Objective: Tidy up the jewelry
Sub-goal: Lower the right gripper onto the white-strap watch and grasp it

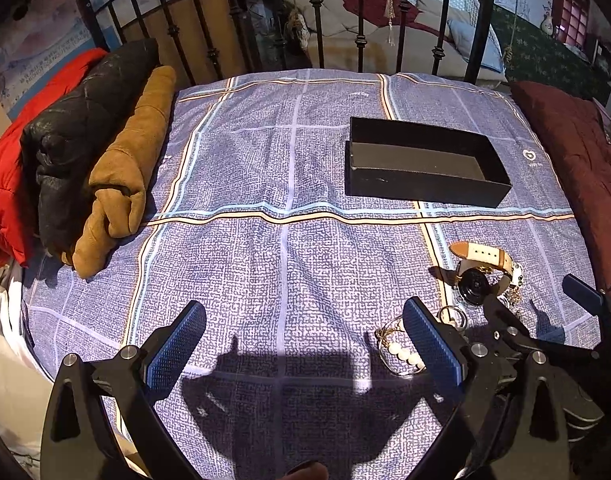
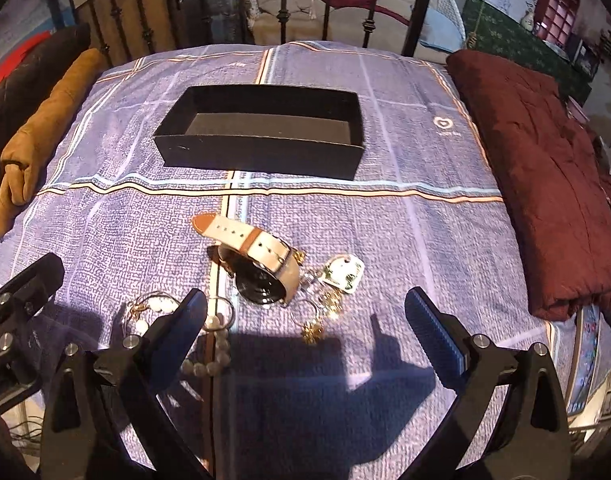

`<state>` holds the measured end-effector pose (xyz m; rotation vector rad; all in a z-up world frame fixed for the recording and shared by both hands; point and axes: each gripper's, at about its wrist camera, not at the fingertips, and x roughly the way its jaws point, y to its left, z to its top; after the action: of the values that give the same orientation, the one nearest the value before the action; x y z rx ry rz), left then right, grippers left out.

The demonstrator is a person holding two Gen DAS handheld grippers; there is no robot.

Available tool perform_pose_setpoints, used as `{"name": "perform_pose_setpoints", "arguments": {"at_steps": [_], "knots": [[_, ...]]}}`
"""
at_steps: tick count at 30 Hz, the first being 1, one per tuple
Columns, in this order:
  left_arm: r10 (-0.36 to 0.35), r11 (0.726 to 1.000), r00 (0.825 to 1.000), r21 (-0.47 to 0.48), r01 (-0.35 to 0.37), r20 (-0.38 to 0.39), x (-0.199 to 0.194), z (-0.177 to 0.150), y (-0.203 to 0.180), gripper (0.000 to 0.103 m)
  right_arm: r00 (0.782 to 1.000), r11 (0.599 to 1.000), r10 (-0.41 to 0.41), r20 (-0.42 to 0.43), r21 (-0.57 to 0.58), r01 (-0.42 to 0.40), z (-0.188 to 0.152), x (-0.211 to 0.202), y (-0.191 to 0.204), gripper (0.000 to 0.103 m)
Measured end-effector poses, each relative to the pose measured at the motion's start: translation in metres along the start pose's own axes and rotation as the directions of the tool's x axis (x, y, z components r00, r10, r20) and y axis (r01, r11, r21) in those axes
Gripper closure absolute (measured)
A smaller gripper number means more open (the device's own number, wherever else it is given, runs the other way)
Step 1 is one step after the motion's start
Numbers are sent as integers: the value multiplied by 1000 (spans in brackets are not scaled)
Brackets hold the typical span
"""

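Note:
An open, empty black box (image 2: pixel 261 136) sits on the blue plaid bedspread; it also shows in the left wrist view (image 1: pixel 425 164). In front of it lie a watch (image 2: pixel 261 268) with a cream and tan strap, gold earrings (image 2: pixel 317 320) with a small white tag (image 2: pixel 343 274), a ring hoop (image 2: pixel 219 314) and a pearl bracelet (image 2: pixel 213 356). My right gripper (image 2: pixel 305 320) is open, low over this jewelry, holding nothing. My left gripper (image 1: pixel 305 336) is open and empty over bare bedspread, left of the pearl bracelet (image 1: pixel 401 350) and watch (image 1: pixel 481 272).
Folded tan (image 1: pixel 121 184), black (image 1: pixel 77 136) and red (image 1: pixel 1 184) clothes lie along the bed's left side. A maroon quilt (image 2: pixel 545 184) lies along the right. A black iron headboard (image 1: pixel 361 40) stands behind the bed.

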<state>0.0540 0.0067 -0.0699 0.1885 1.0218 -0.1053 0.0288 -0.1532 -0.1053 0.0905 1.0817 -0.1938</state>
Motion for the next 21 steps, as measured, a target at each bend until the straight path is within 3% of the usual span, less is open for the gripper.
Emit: {"name": "perform_pose_setpoints", "arguments": {"at_steps": [4,6,11,21], "knots": [[23,1000,1000,15,-23,-1,7,3,1,6,999,999,30,-35,-11,-30,11,24,6,30],[21,1000,1000,14,-21,-10,12,4,2,6,998,1000,25,-52,-15,-25,13,34,8,52],[22,1000,999,22,-22,-23,26,8,-3,6,998,999,32,-61,2,-32,13,42,6,86],[-26,998,998,54,29,-50,49,23,-30,13,999,1000,24,-45,13,-23,14,33,1,91]]}}
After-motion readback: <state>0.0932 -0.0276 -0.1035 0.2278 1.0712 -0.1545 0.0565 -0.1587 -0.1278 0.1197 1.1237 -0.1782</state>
